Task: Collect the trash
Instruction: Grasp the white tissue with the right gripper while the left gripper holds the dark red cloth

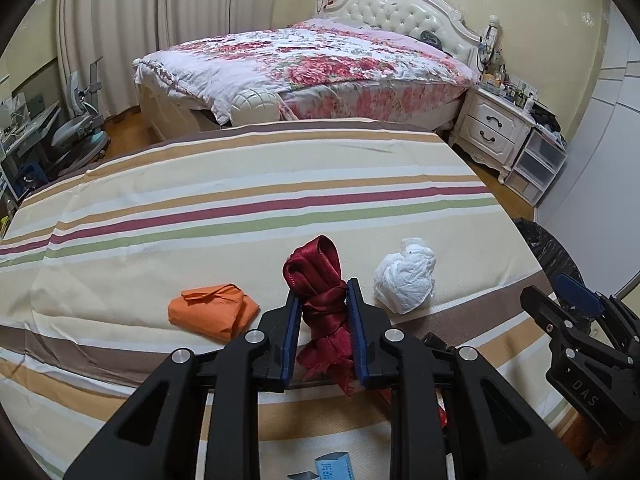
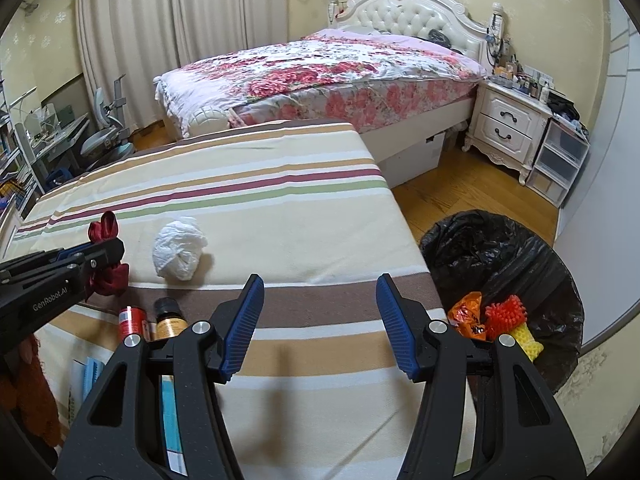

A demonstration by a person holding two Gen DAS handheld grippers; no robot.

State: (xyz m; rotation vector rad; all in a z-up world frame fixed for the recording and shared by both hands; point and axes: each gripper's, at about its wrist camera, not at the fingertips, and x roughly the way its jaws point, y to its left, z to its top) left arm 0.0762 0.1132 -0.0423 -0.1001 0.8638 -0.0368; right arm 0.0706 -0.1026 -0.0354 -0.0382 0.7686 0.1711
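Note:
My left gripper (image 1: pixel 323 292) is shut on a dark red ribbon bundle (image 1: pixel 316 276), held just above the striped tablecloth (image 1: pixel 240 208). The bundle also shows in the right wrist view (image 2: pixel 105 229), in the left gripper (image 2: pixel 108 252). A crumpled white tissue (image 1: pixel 405 280) lies right of it, also seen in the right wrist view (image 2: pixel 178 251). A folded orange paper (image 1: pixel 212 312) lies to the left. My right gripper (image 2: pixel 320 320) is open and empty over the table's near right part; it shows in the left wrist view (image 1: pixel 568 300). A bin with a black bag (image 2: pixel 500 256) stands on the floor to the right.
In the bin lie an orange wrapper (image 2: pixel 466 314), a red spiky ball (image 2: pixel 506 312) and yellow foam net (image 2: pixel 528 342). A red can (image 2: pixel 130 320), a brown bottle (image 2: pixel 170 318) and a blue-white box (image 2: pixel 172 424) lie on the near left of the table. A bed (image 2: pixel 320 68) and nightstand (image 2: pixel 508 124) stand behind.

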